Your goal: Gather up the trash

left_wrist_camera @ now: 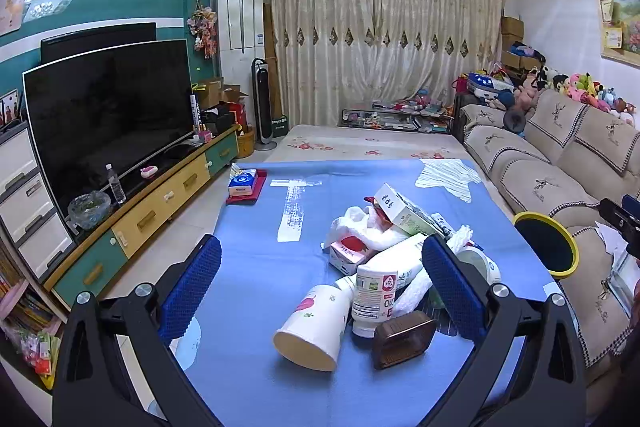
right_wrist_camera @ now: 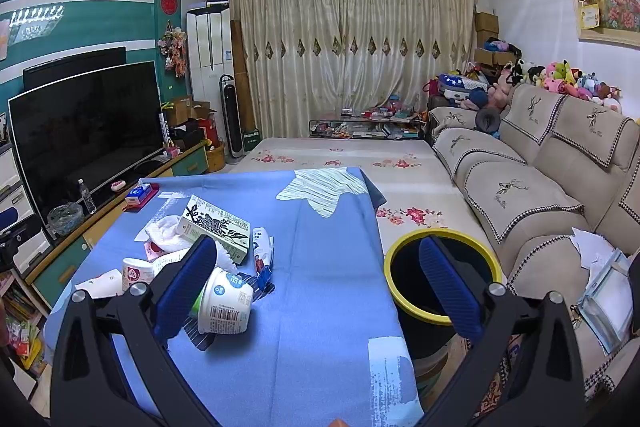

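On the blue cloth [left_wrist_camera: 256,267] a heap of trash lies loose: paper cup [left_wrist_camera: 310,327] on its side nearest the camera, white bottle [left_wrist_camera: 374,295] touching it, brown tub [left_wrist_camera: 402,339] just right of the cup's mouth, carton [left_wrist_camera: 404,211] propped on top at the back, white bags [left_wrist_camera: 360,227] beneath it.

Bin [right_wrist_camera: 440,279], black with a yellow rim, stands off the cloth's right edge, beside the sofa [right_wrist_camera: 520,195]. Mouth open and upward; nothing visible inside, though it is dark.

Left gripper [left_wrist_camera: 320,287]: jaws spread wide, empty. It points down at a slant toward the heap; cup and bottle sit between the two pads in its view, untouched as far as I can tell.

Right gripper [right_wrist_camera: 316,287]: also wide, empty. Yoghurt pot [right_wrist_camera: 226,303] lies just beside its left pad; bare cloth ahead between the pads; the bin's mouth sits behind its right pad.

Step, as I judge it: the very start of collecting. Nothing is gripped, the heap looks whole.

Next move likely calls for lowering one gripper over a single item. The cup for the left, or the pot for the right, look the easiest, both lying clear at the heap's near edge. Then close, lift, carry right to the bin.

Risk: the cup is thin, and may crush or roll.
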A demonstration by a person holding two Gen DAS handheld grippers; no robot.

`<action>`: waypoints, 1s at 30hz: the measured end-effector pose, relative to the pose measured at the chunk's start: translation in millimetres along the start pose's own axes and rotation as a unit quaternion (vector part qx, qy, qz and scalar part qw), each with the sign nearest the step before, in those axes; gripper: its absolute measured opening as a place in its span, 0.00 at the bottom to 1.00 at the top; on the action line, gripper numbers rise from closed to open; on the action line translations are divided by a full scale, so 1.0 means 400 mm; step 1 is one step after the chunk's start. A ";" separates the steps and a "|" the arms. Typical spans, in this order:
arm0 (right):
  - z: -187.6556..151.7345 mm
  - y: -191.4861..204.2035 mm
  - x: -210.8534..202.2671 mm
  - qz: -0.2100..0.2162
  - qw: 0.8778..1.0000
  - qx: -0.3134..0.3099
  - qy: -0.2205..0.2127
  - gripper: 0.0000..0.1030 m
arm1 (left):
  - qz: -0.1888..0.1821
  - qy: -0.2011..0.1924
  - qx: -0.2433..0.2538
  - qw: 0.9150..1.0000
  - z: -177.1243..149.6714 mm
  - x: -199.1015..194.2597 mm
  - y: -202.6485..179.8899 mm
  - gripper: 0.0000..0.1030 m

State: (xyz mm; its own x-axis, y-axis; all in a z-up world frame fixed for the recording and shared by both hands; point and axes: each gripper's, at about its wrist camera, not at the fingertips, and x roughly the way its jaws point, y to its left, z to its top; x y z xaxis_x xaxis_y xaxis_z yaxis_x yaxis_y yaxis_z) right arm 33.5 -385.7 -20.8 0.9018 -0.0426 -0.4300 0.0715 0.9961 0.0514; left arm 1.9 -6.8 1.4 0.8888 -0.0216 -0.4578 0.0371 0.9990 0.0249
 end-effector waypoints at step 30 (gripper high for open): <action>-0.009 -0.010 0.025 0.000 1.000 0.010 0.007 0.94 | -0.003 0.007 0.004 1.000 0.002 0.006 -0.007 0.96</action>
State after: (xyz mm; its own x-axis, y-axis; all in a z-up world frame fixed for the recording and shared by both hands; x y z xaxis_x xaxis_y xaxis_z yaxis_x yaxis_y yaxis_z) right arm 40.5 -389.6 -28.6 0.8958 -0.0414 -0.4426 0.0801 0.9944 0.0692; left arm 4.2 -9.9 0.8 0.8823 -0.0269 -0.4699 0.0459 0.9985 0.0291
